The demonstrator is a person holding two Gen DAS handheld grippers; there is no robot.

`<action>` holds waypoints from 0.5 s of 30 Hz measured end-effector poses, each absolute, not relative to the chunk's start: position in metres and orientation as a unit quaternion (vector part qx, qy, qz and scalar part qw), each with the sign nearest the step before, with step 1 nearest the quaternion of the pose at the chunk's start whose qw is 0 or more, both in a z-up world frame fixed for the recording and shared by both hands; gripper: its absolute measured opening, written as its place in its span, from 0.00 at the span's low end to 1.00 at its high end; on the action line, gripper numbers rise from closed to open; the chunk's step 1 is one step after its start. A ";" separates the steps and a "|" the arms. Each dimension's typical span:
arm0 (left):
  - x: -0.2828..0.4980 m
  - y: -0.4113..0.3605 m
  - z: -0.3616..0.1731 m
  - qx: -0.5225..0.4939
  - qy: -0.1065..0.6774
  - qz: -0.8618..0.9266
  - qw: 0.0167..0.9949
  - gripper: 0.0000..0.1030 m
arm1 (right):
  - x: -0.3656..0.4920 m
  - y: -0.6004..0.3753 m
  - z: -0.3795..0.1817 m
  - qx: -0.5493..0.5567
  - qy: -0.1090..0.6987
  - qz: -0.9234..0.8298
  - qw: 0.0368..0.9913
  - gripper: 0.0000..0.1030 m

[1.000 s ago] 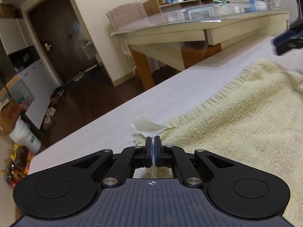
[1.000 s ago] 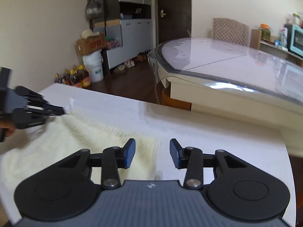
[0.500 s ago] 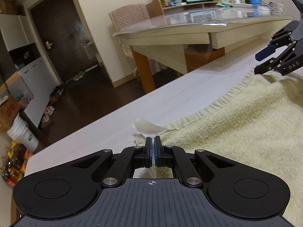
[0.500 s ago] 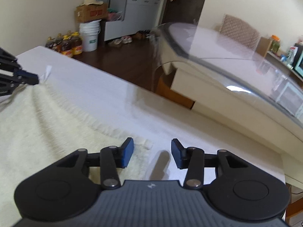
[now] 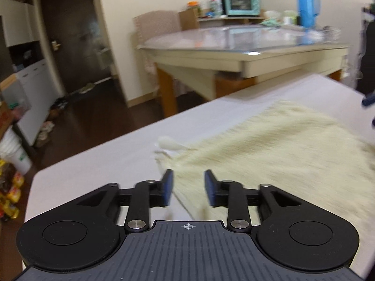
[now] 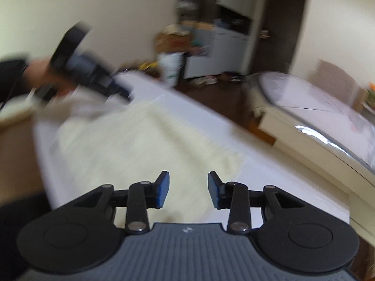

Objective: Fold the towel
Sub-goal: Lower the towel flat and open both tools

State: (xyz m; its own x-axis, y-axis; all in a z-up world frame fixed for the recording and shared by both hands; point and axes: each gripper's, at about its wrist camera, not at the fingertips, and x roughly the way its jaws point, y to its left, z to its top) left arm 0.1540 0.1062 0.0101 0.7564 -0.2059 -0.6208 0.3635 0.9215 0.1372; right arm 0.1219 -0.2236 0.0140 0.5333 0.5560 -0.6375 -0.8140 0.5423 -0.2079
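The left gripper, shut on the towel corner a moment earlier, had opened its fingers and dropped it flat on the tabletop ahead, while the right gripper hung open and empty, suggesting one fold was finished.

towel: the pale cream-yellow, plain one before you
table: your white surface
left gripper: your black frame, blue pads
right gripper: your black frame, blue pads
oven: teal
jug: blue

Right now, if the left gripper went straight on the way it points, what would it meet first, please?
Probably the towel: the open left gripper points at its near corner on the table. Blur leaves the height above it unclear.
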 end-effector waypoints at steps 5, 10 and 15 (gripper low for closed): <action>0.114 0.096 0.010 0.127 0.323 -0.187 0.919 0.63 | 0.072 -0.224 -0.003 -0.356 0.245 0.420 0.798 0.32; 0.097 0.092 0.006 0.111 0.325 -0.201 0.917 0.76 | 0.061 -0.215 -0.019 -0.399 0.245 0.428 0.773 0.32; 0.090 0.093 0.005 0.104 0.325 -0.208 0.917 0.81 | 0.066 -0.211 -0.025 -0.388 0.234 0.431 0.780 0.31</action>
State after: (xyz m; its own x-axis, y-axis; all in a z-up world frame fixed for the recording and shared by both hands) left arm 0.0902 0.0930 0.0054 0.7024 -0.3147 -0.6384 0.4497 0.8915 0.0553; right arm 0.0660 -0.2111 -0.0254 0.5187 0.4909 -0.7000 -0.8544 0.3277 -0.4033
